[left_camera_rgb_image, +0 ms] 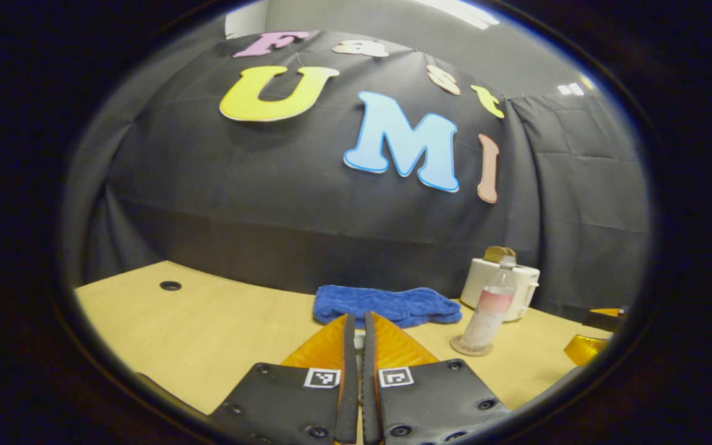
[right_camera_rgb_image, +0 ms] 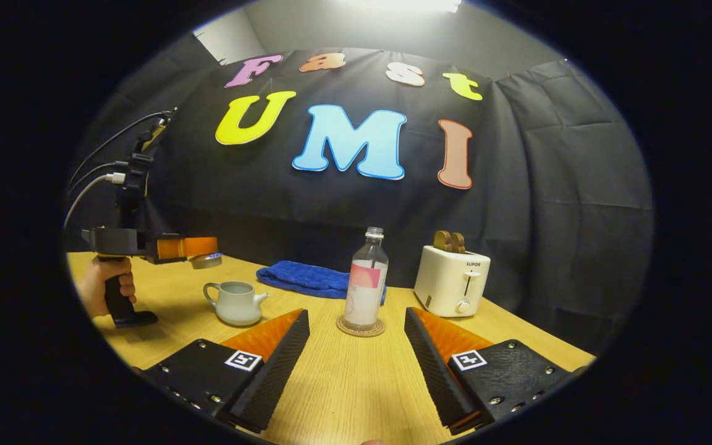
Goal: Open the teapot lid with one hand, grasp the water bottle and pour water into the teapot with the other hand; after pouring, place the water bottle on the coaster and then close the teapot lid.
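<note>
Two grippers: the right gripper (right_camera_rgb_image: 356, 346) hovers with fingers wide, facing one water bottle (right_camera_rgb_image: 365, 284) upright on one coaster (right_camera_rgb_image: 361, 327). Left of it sits one lidless teapot (right_camera_rgb_image: 236, 303); above it, the left gripper (right_camera_rgb_image: 204, 250) pinches one lid (right_camera_rgb_image: 206, 261). One blue cloth (right_camera_rgb_image: 306, 278) and one toaster (right_camera_rgb_image: 452, 281) stand farther back on the counter (right_camera_rgb_image: 343, 383).

Light source: a bright ceiling lamp (right_camera_rgb_image: 405, 5), blown out to white glare.
Brightness: the table (right_camera_rgb_image: 343, 377) is evenly lit; the surroundings are dim.
Shadows: soft.
Distortion: straight edges are bent by fisheye curvature.
Focus: slight softness is seen at the rims.
</note>
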Motion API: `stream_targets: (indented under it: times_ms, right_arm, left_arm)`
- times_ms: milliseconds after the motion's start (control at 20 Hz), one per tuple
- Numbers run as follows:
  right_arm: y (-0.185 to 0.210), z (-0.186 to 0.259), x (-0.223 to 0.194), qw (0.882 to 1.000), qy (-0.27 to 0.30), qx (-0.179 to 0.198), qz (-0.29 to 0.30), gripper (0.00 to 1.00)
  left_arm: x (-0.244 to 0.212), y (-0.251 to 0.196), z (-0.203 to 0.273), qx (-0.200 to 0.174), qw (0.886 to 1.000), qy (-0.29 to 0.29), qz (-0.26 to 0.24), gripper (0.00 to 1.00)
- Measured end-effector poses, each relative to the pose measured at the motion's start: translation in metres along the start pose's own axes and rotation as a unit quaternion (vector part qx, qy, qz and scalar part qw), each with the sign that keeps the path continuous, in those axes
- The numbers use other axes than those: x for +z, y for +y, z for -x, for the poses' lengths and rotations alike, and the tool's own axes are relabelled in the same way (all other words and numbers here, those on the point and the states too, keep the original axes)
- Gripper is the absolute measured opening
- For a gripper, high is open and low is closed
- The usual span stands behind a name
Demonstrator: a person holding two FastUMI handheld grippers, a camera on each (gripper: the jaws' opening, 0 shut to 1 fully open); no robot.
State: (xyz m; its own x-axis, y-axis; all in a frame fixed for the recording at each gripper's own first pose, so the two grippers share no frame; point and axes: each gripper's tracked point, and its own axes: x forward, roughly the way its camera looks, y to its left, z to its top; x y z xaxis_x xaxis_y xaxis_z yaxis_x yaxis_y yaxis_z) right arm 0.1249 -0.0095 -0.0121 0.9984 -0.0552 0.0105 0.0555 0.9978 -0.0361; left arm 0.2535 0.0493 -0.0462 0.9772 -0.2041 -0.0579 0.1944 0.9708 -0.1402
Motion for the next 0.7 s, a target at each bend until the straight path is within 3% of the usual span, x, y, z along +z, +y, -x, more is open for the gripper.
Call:
stream_targets:
  times_ms: [150, 250, 400, 450, 700]
  right_arm:
    - [-0.002, -0.001, -0.002, 1.000, 0.006, 0.000, -0.013, 0.96]
    - [0.001, 0.000, -0.001, 1.000, 0.005, 0.005, -0.018, 0.96]
    - [0.003, -0.001, -0.003, 1.000, 0.008, 0.010, -0.017, 0.96]
    - [0.005, -0.002, -0.004, 1.000, 0.009, 0.012, -0.016, 0.96]
    - [0.006, -0.002, -0.007, 1.000, 0.015, 0.014, -0.016, 0.96]
  left_arm:
    - [-0.013, -0.021, -0.015, -0.008, 0.999, 0.018, -0.036, 0.12]
    - [-0.022, -0.025, -0.021, -0.007, 0.999, 0.025, -0.047, 0.09]
    - [-0.029, -0.025, -0.026, -0.003, 0.998, 0.031, -0.048, 0.12]
    - [-0.031, -0.027, -0.028, -0.004, 0.998, 0.032, -0.048, 0.08]
    - [-0.035, -0.029, -0.029, 0.000, 0.998, 0.033, -0.057, 0.08]
